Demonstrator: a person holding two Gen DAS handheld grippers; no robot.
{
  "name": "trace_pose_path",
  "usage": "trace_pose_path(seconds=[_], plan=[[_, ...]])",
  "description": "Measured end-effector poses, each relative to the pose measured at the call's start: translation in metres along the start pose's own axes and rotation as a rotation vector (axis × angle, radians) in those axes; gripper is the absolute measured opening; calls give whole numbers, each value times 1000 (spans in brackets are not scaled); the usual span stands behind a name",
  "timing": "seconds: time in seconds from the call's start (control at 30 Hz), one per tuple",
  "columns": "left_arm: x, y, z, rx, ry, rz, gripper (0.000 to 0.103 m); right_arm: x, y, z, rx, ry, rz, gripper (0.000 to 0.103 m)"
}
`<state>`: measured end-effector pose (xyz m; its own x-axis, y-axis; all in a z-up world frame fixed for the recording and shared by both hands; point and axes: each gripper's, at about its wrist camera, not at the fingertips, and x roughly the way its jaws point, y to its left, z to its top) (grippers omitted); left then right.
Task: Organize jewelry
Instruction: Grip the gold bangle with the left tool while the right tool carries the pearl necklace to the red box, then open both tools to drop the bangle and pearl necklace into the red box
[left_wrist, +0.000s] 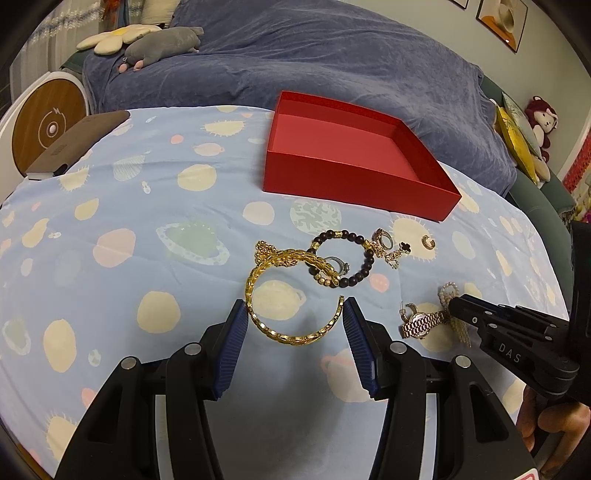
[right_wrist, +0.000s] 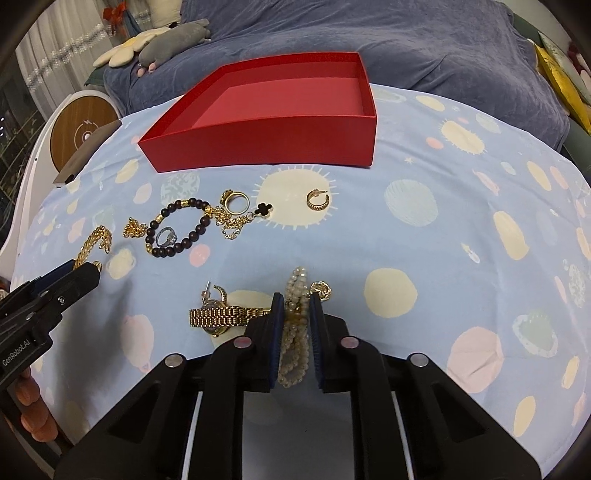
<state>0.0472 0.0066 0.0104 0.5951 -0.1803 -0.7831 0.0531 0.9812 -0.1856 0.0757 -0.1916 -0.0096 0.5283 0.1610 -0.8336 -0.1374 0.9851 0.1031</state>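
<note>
Left gripper (left_wrist: 294, 314) low over the tablecloth (left_wrist: 147, 229), jaws spread, blue ribbed pads to either side of the gold bangle (left_wrist: 291, 295) — the open ends of the bangle lie between the fingertips, pads close to it but contact cannot be confirmed. The bangle's far end overlaps a dark bead bracelet (left_wrist: 345, 258), which rings a silver ring (left_wrist: 341, 265) with a stone. A small gold chain clump (left_wrist: 264, 249) sits at the bangle's far left.

Right gripper (right_wrist: 296, 301) pressed in on a pearl strand (right_wrist: 295, 317); the beads are bunched between the two pads and trail back toward the camera. Just left of that gripper, a gold link watch (right_wrist: 221, 317) lies flat, with a small hoop earring (right_wrist: 218, 291) at its far edge. A round gold charm (right_wrist: 320, 290) shows just right of the right pad.

Farther out on the cloth: a gold band ring (right_wrist: 236, 202), a black clover pendant (right_wrist: 266, 210) on a tangled chain, and a gold hoop earring (right_wrist: 317, 200) lying apart to the right.

Red box (right_wrist: 266, 122) stands open beyond the jewelry, near the cloth's far edge — nothing visible inside. None of the pieces are in it; all lie on the planet-print cloth. Behind it, a blue blanket (left_wrist: 332, 55) with a grey plush toy (left_wrist: 162, 46).
</note>
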Motion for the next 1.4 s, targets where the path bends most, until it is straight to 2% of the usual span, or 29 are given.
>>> trace_pose_path(seconds=[0.3,0.4,0.57,0.73,0.83,1.0,1.17,1.23,1.27,1.3,1.33,1.37,1.4], plan=[[-13,-1,17,14,-36,7,51,-48,7,27,7,-138,59,11],[-20,-4,42,41,-44,-20,51,-59,3,52,25,-168,86,11],[-19,-16,111,96,-111,-28,51,-55,-18,115,79,-204,94,11],[17,-35,179,134,-149,-17,51,-25,-32,188,101,-218,79,11],[52,-44,211,149,-125,-22,51,8,-37,222,113,-200,80,11],[113,-45,247,134,-72,-3,51,65,-44,256,121,-138,46,11],[161,-37,268,93,-15,-7,51,105,-53,273,117,-83,13,12],[172,-35,272,84,-13,17,51,106,-52,272,111,-106,-38,15],[173,-33,273,76,-21,25,52,104,-52,271,108,-121,-49,21],[173,-32,274,69,-29,30,55,97,-52,268,107,-143,-58,33],[170,-30,274,61,-39,30,60,90,-52,264,105,-169,-66,39],[165,-28,273,55,-51,28,61,82,-51,259,99,-195,-70,44],[159,-27,272,54,-64,21,61,72,-51,252,90,-212,-65,45]])
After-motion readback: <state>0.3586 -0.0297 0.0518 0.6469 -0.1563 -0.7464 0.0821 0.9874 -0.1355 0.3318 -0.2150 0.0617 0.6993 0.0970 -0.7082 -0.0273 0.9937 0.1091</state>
